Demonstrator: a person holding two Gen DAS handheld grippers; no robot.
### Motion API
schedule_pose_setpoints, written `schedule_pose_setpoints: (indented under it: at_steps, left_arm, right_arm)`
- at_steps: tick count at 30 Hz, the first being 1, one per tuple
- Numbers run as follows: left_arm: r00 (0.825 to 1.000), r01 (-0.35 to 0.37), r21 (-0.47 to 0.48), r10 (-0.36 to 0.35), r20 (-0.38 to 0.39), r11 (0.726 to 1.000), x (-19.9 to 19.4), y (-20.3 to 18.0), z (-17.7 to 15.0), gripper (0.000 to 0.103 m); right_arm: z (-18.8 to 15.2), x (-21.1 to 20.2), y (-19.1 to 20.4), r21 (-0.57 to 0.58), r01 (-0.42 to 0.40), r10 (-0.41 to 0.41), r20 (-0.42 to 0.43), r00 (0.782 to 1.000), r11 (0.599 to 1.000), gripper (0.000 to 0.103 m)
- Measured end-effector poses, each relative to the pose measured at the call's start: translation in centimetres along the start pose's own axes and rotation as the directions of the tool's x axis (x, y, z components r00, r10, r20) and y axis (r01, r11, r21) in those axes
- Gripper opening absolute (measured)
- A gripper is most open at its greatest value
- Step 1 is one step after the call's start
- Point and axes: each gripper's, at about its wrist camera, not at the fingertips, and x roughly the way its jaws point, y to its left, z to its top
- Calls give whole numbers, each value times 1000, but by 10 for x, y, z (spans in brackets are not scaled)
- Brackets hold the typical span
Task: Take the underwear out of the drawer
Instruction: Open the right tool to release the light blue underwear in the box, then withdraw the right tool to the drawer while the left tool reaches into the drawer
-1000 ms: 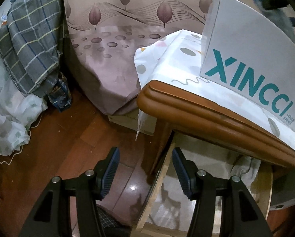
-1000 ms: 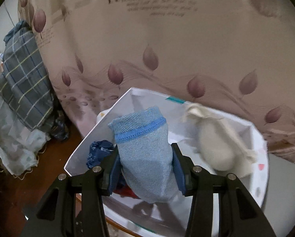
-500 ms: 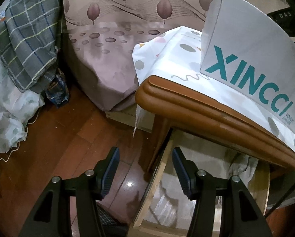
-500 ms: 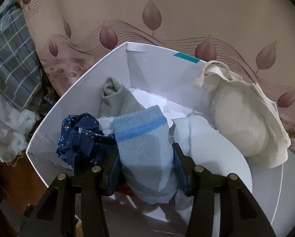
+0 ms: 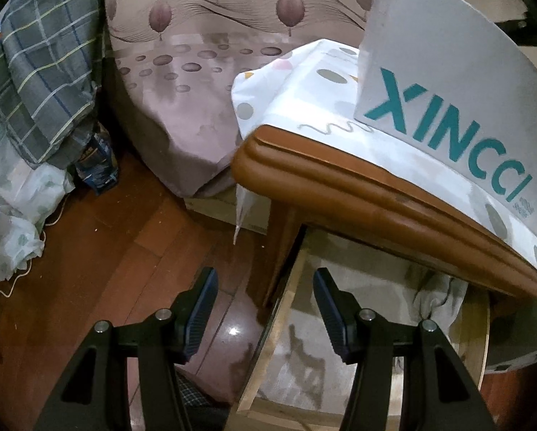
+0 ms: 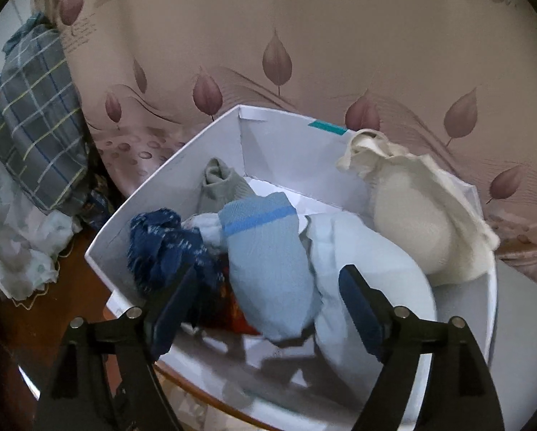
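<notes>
Right gripper (image 6: pixel 268 305) jaws opening, light blue underwear (image 6: pixel 268 265) released into white box (image 6: pixel 484 323) for storing; left gripper (image 5: pixel 265 309) held open, empty, over drawer (image 5: pixel 340 330)

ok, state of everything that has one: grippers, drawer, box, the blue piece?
left gripper: open, nothing between pads
right gripper: jaws opening, pads clear of the light blue garment
light blue garment: released, lying in the box
white box: open-topped, several garments inside
drawer: pulled open
</notes>
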Motion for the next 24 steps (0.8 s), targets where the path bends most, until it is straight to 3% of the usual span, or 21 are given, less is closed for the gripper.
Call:
schedule_pose_setpoints:
  at_steps: [6,13,16,22,24]
  left_arm:
    - [1000,21,99,-20,-14,995,4,-24,-8,57]
    - [993,100,243,-82,-82,965,14,-60,-27,57]
    - [981,166,288,-129,-145,943,19,-74,-36,57]
    - [959,234,364,-154,-238,901,30,-106,-55,57]
    - [940,281,357,-180,-290,891,35,-115,-61,57]
  right_arm:
    - [-39,-46,-6,-41,14,-10,107,994,999,84]
    - [-113,-76,-30,-27,74,-70,140,988,997,87]
    - [-152,-77,-43,-8,101,-100,128,987,995,89]
    - [-226,-58,-72,96,146,-154,78,985,985,89]
    - [-243,-48,-81,128,151,-158,44,987,980,89]
